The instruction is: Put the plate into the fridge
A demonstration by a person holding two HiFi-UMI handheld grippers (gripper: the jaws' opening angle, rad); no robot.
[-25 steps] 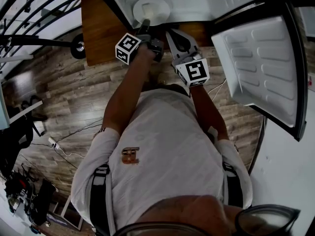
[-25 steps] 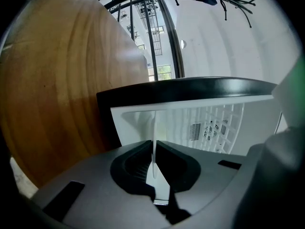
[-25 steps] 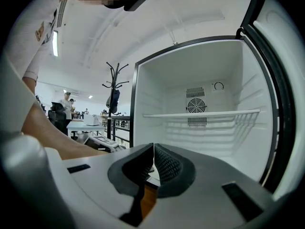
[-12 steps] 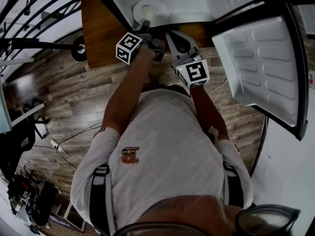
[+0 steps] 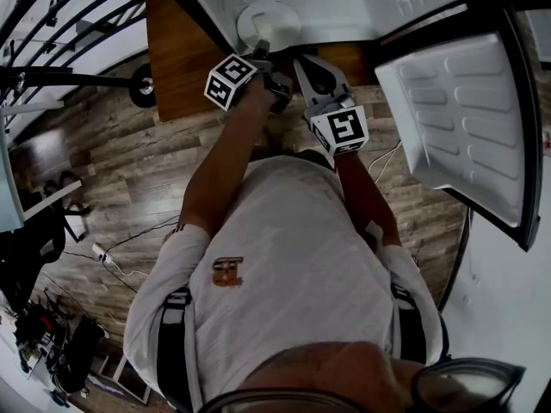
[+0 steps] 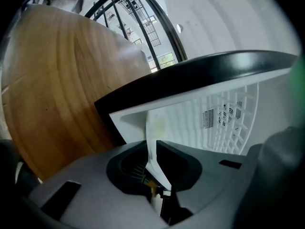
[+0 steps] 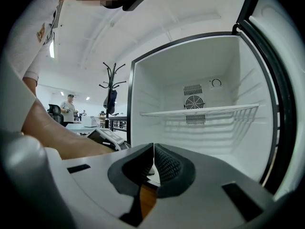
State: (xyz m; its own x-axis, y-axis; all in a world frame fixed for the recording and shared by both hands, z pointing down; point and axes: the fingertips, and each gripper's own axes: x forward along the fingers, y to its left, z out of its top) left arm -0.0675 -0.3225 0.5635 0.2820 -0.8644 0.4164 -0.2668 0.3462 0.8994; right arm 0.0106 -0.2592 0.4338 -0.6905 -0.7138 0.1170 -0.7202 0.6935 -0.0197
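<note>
A plank floor (image 5: 112, 170) runs beneath an open fridge (image 5: 370, 7) at 12 o'clock, its door (image 5: 465, 119) swung out to 2 o'clock. The white plate (image 5: 274, 20) is inside the fridge at the bottom, near the left front. The left tool (image 5: 260, 48) pinches the plate's near rim, its jaws just easing apart. The right tool (image 5: 301, 63), at its 3 o'clock, is closed on nothing.

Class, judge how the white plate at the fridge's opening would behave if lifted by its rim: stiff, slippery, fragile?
The plate probably stays stiff: its thin rim shows no sag. Its smooth white surface suggests slipperiness. It looks ceramic, so likely fragile if dropped.
</note>
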